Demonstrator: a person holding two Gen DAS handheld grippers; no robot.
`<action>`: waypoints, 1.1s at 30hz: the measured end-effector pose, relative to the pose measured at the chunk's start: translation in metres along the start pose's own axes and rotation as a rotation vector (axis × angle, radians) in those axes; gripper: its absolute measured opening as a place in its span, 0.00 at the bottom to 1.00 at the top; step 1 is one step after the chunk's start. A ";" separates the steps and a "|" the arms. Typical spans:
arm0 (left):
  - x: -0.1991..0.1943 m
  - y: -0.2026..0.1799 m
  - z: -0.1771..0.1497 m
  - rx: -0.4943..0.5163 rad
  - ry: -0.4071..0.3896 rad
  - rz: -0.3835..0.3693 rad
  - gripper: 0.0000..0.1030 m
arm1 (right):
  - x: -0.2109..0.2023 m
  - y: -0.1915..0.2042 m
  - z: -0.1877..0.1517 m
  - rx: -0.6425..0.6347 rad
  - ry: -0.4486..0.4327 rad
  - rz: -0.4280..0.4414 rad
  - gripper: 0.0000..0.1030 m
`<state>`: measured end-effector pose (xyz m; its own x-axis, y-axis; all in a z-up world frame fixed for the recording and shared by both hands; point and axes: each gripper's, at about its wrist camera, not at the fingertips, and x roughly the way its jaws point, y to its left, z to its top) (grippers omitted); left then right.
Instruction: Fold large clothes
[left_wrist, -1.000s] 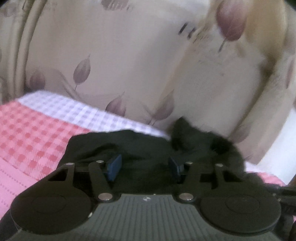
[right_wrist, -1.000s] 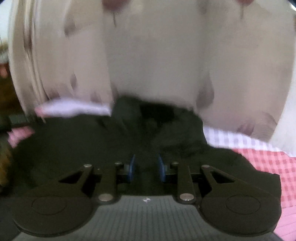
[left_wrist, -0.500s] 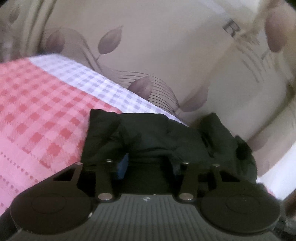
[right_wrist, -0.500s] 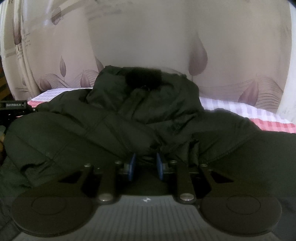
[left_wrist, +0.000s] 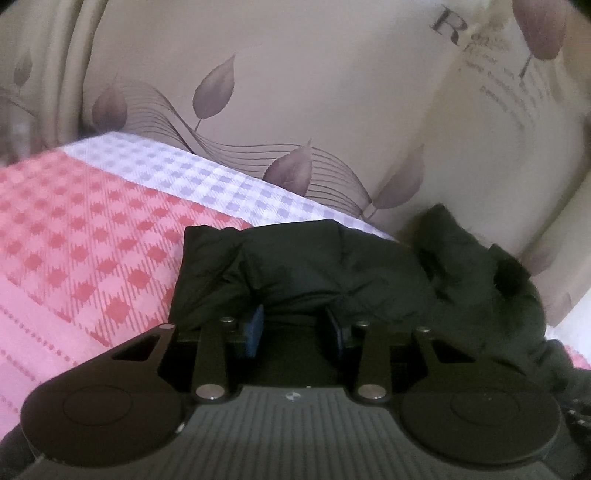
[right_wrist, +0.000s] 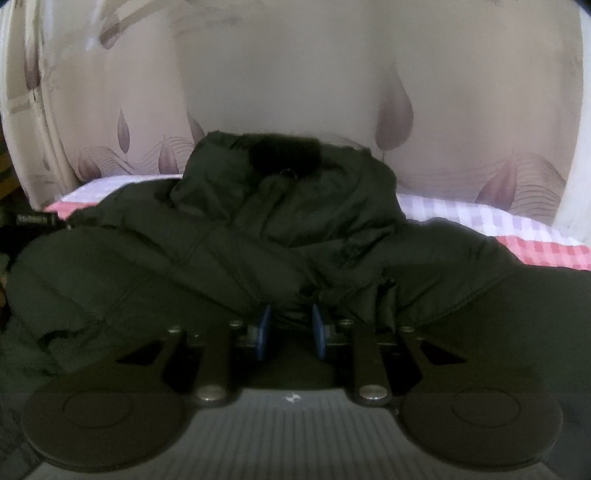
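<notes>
A large dark green padded jacket (right_wrist: 280, 229) with a fur-trimmed hood (right_wrist: 284, 155) lies on a bed. In the left wrist view its sleeve (left_wrist: 295, 266) lies across the red checked sheet. My left gripper (left_wrist: 295, 325) is shut on a fold of the sleeve, with the fabric bulging over its blue pads (left_wrist: 255, 328). My right gripper (right_wrist: 291, 325) is shut on a fold of the jacket's body below the hood, its blue pads (right_wrist: 264, 328) partly buried in fabric.
The bed (left_wrist: 92, 240) has a red and white checked sheet with a lilac checked band (left_wrist: 207, 177) at the far edge. A beige curtain (left_wrist: 332, 92) with purple leaf prints hangs right behind the bed. Dark furniture (right_wrist: 7, 221) shows at the far left of the right wrist view.
My left gripper closed from open onto the sleeve and shifted left over the bed. My right gripper stayed shut on the jacket, and its view steadied with the hood now straight ahead.
</notes>
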<state>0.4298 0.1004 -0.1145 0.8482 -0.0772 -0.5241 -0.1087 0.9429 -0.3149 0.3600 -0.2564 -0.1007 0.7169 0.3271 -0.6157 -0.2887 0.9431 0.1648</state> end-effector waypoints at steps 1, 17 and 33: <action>0.000 0.000 0.000 0.004 0.000 0.004 0.40 | -0.005 0.001 0.002 -0.007 0.004 -0.020 0.22; -0.007 -0.029 0.001 0.191 0.001 0.141 0.52 | -0.016 0.019 -0.021 -0.254 -0.033 -0.183 0.24; -0.311 0.059 -0.109 0.193 -0.138 -0.032 1.00 | -0.352 0.020 -0.181 -0.032 -0.285 -0.066 1.00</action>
<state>0.1036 0.1451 -0.0564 0.9139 -0.0757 -0.3988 0.0093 0.9861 -0.1658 -0.0130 -0.3629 -0.0205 0.8829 0.2731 -0.3819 -0.2524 0.9620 0.1045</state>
